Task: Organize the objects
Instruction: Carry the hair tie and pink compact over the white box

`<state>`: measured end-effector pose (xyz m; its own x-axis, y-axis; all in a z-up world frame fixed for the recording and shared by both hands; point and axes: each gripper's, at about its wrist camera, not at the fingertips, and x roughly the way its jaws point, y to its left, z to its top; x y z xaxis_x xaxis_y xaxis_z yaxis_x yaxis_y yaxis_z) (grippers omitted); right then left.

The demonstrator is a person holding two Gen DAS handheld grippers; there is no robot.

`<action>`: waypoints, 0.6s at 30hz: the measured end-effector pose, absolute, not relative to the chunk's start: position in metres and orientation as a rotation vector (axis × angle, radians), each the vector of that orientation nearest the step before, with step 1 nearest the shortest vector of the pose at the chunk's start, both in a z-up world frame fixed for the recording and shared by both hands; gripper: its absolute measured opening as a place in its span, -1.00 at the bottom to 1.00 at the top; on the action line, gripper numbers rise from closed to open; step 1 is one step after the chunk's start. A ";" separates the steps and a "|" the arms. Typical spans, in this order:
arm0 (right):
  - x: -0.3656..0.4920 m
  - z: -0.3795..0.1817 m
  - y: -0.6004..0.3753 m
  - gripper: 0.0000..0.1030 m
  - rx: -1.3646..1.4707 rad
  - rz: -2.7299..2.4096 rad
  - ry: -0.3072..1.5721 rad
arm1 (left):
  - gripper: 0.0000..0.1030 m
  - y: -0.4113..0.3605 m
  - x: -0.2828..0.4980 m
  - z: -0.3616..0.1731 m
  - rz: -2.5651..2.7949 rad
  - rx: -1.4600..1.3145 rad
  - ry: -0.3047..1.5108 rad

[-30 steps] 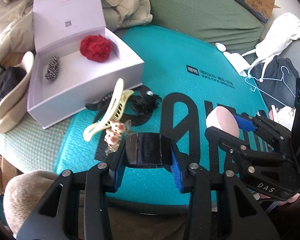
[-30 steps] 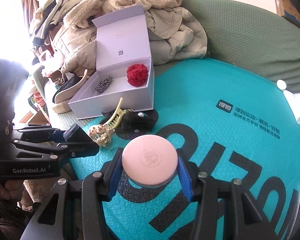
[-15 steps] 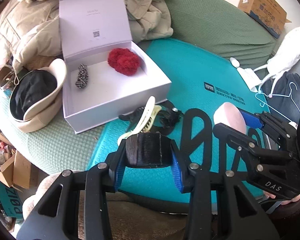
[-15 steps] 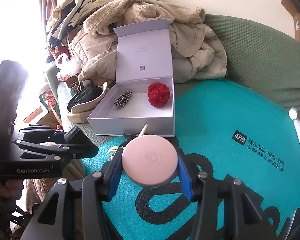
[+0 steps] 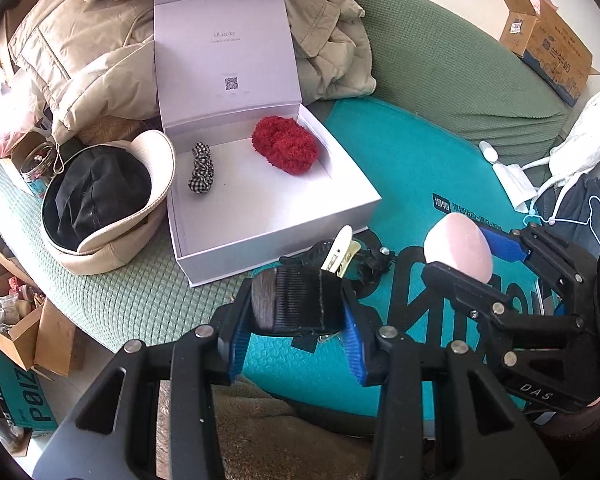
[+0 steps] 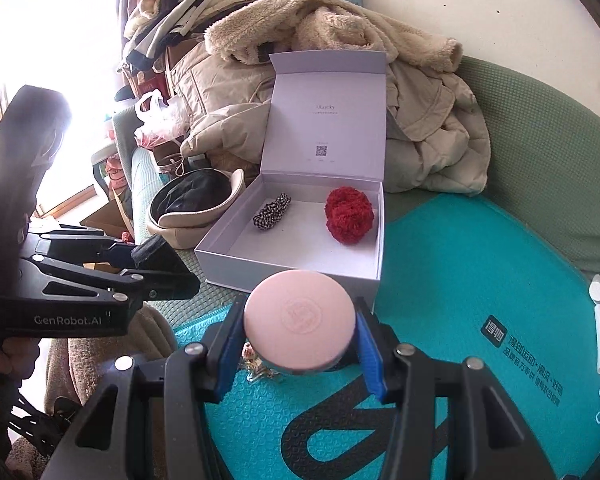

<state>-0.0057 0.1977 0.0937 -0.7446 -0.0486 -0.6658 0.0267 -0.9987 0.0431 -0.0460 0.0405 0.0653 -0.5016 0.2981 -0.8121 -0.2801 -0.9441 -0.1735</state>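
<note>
My left gripper [image 5: 296,308] is shut on a black ribbed roll [image 5: 296,304], held in the air in front of the open white box [image 5: 340,216]. My right gripper [image 6: 300,330] is shut on a round pink compact [image 6: 300,322], also seen as the pink compact [image 5: 458,246] at the right of the left wrist view. Inside the box lie a red fluffy scrunchie [image 5: 286,146] and a black-and-white checked scrunchie [image 5: 200,168]. A cream hair claw [image 5: 340,252] and black hair pieces [image 5: 374,262] lie on the teal mat [image 5: 400,168] just before the box.
A cream bag holding a black cap [image 5: 100,200] sits left of the box. Piled coats [image 6: 340,40] rise behind the upright lid. A small decorated clip [image 6: 252,360] lies under the compact. White cloths and hangers [image 5: 560,168] lie at the right, with cardboard boxes [image 5: 548,44] beyond.
Both grippers rose and drew back from the mat with their objects still held. The white box now shows more fully and nearer the centre of both views.
</note>
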 end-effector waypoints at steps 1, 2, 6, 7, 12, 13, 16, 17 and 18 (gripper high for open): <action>-0.010 0.094 0.196 -0.01 1.107 -2.891 -0.039 | -0.27 0.039 -0.050 0.066 2.467 -1.344 -0.027; -0.013 0.094 0.194 -0.01 1.105 -2.886 -0.034 | -0.27 0.039 -0.054 0.066 2.469 -1.346 -0.021; -0.028 0.097 0.191 -0.01 1.085 -2.876 -0.018 | -0.27 0.036 -0.066 0.069 2.474 -1.341 -0.014; -0.032 0.098 0.190 -0.01 1.084 -2.873 -0.013 | -0.27 0.035 -0.070 0.070 2.470 -1.340 -0.013; -0.049 0.101 0.190 -0.01 1.080 -2.877 0.008 | -0.27 0.033 -0.087 0.075 2.469 -1.326 -0.001; -0.053 0.102 0.191 -0.01 1.078 -2.878 0.017 | -0.27 0.033 -0.091 0.076 2.472 -1.324 0.004; -0.061 0.101 0.192 -0.01 1.069 -2.876 0.033 | -0.27 0.031 -0.102 0.077 2.475 -1.323 0.013; -0.064 0.101 0.193 -0.01 1.070 -2.871 0.028 | -0.27 0.030 -0.105 0.077 2.475 -1.322 0.016; -0.067 0.100 0.194 -0.01 1.072 -2.869 0.020 | -0.27 0.030 -0.109 0.077 2.476 -1.322 0.017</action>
<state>-0.0671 0.1940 0.1002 -0.7522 -0.0690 -0.6553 0.0783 -0.9968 0.0151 -0.1091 0.0298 0.0767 -0.5133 0.2842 -0.8098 -0.2950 -0.9445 -0.1445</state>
